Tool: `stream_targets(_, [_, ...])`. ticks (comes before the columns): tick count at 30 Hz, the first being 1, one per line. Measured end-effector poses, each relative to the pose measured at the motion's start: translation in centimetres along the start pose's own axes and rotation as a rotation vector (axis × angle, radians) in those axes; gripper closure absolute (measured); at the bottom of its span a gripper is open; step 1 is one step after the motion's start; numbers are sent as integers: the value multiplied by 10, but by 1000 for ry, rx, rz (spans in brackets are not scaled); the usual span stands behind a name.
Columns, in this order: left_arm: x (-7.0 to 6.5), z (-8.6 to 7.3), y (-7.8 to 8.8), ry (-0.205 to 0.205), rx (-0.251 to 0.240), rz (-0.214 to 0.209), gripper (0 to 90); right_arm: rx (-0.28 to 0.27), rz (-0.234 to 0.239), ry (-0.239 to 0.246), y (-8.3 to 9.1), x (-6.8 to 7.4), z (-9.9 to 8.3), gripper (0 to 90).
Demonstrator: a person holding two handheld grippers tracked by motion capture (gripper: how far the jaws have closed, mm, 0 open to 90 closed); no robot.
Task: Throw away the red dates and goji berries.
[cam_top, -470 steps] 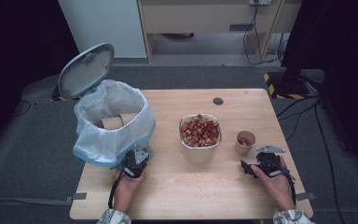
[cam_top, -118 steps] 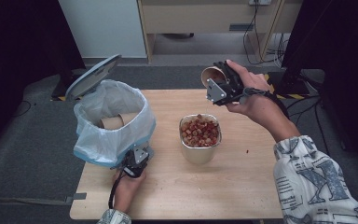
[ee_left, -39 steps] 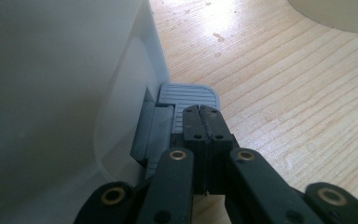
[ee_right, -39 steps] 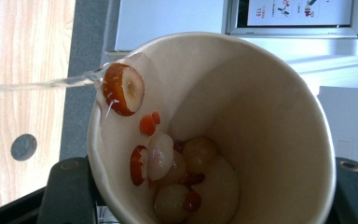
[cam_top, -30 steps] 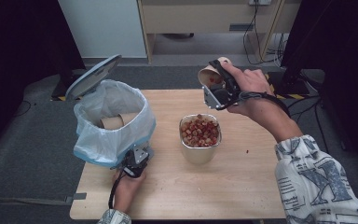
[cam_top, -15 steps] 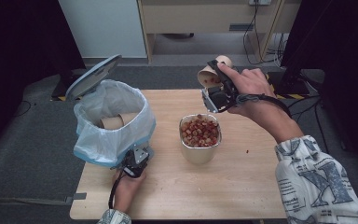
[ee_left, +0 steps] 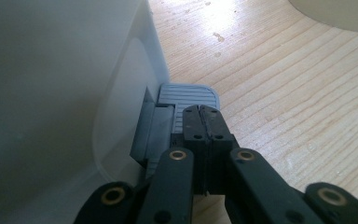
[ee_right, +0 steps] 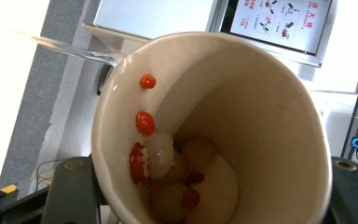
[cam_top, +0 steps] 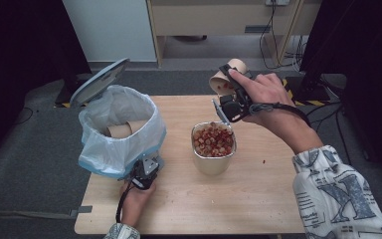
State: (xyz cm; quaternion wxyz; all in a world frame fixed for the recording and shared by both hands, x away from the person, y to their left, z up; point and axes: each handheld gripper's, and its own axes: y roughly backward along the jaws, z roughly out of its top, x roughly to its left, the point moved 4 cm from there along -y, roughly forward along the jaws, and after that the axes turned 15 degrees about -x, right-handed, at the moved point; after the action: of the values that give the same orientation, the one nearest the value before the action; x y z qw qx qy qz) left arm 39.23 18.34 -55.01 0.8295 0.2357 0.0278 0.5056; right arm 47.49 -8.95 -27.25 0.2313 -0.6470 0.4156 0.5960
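My right gripper [cam_top: 227, 92] is shut on a tan paper cup [cam_top: 225, 78], held tilted in the air above the back rim of a metal container [cam_top: 213, 164] full of red and pale bits [cam_top: 213, 140]. In the right gripper view the cup [ee_right: 261, 116] lies on its side between the jaws of this gripper [ee_right: 209, 186], and a few red and pale pieces [ee_right: 168, 163] cling inside it. My left gripper [cam_top: 144, 175] is shut, its tips [ee_left: 203, 112] resting on the grey pedal [ee_left: 189, 98] of a white bin [cam_top: 119, 149].
The bin's lid [cam_top: 99, 79] stands open, and a pale blue bag [cam_top: 151, 117] lines the bin with paper cups [cam_top: 122, 129] inside. A red crumb [cam_top: 263, 161] lies on the wooden table [cam_top: 258, 199] to the right of the container.
Since the earliest frame the right gripper has picked the paper cup off the table and raised it, tipped, over the container. Over the last second it has barely shifted. The left gripper has stayed put.
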Motion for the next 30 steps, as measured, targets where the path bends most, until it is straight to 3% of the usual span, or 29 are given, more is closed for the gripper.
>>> stream_targets(27, [0,0,0,0,-1,1,891,7,-34,-33,6,-7,-4,351])
stream_targets(28, [0,0,0,0,0,1,891,12,-33,-14,4,-4,-3,352])
stream_targets(30, [0,0,0,0,0,2,891,-8,40,50,-3,13,6,352])
